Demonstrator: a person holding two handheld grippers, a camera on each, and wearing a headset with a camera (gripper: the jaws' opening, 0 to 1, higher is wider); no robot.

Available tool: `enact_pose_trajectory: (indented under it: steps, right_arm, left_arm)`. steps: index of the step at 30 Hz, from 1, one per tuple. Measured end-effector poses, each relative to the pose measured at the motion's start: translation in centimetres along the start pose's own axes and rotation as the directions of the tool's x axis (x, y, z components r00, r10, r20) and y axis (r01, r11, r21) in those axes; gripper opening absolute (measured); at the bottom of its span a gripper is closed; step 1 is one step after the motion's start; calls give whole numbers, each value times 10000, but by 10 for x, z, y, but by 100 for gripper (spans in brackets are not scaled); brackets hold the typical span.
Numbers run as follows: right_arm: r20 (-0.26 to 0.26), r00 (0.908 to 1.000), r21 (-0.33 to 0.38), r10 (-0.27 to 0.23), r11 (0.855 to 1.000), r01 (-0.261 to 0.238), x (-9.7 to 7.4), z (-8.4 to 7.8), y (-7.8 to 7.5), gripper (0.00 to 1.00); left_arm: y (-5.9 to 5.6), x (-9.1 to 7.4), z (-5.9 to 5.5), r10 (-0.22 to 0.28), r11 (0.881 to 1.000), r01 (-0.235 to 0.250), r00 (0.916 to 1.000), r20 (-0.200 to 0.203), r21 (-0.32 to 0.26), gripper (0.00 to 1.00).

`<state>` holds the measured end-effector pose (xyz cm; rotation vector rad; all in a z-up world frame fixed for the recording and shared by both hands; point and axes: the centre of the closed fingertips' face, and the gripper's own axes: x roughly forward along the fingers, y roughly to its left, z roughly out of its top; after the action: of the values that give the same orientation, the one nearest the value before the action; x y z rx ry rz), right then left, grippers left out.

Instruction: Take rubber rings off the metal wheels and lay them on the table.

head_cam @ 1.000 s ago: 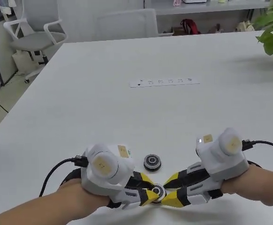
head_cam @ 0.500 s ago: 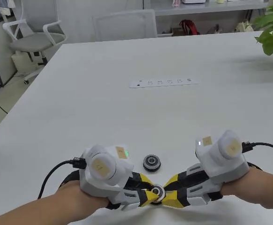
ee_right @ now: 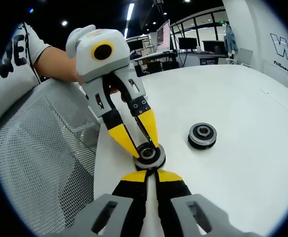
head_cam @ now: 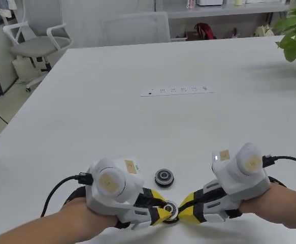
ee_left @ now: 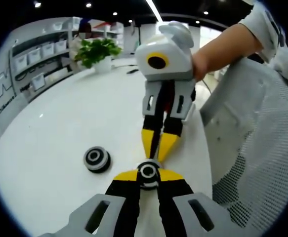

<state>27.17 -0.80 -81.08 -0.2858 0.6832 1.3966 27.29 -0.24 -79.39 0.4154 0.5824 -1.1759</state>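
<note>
Left hand-held gripper clamps a wheel at 6 o'clock on the desk. Right hand-held gripper, jaws nearly together, nips its ring. Second wheel lies at 11 o'clock. Step: stripping the ring. The next move likely calls for a steady outward pull.

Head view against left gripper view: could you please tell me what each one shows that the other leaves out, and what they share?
Head view: a power strip mid-table and an office chair at far left. Left gripper view: a mesh chair back beside the table edge and shelves with bins. Shared: the left gripper and right gripper meeting tip to tip on the gripped wheel, the loose wheel lying apart on the white table, and a plant.
</note>
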Motion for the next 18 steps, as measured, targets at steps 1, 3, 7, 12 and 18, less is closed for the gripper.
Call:
enact_pose_trajectory:
  steps: [1,3,7,12,18]
  right_arm:
    - [4,10000,131,15,9999,-15,0,0,0,2]
    - [26,10000,306,9,9995,-9,-1,0,-1,1]
    - [76,10000,601,2,9982,-7,-2,0,-2,0]
    - [266,9996,1099,33,9939,-62,-4,1,-3,0]
    - [458,9989,1573,81,9874,-152,-6,3,-4,0]
  left_arm:
    - [0,0,0,-1,10000,1,10000,-3,9,13]
    - [0,0,0,-4,10000,4,10000,-9,25,13]
    - [0,0,0,-13,10000,13,10000,-19,37,13]
    - [1,0,0,-11,10000,11,10000,-22,36,13]
    - [1,0,0,2,10000,-2,10000,-32,38,13]
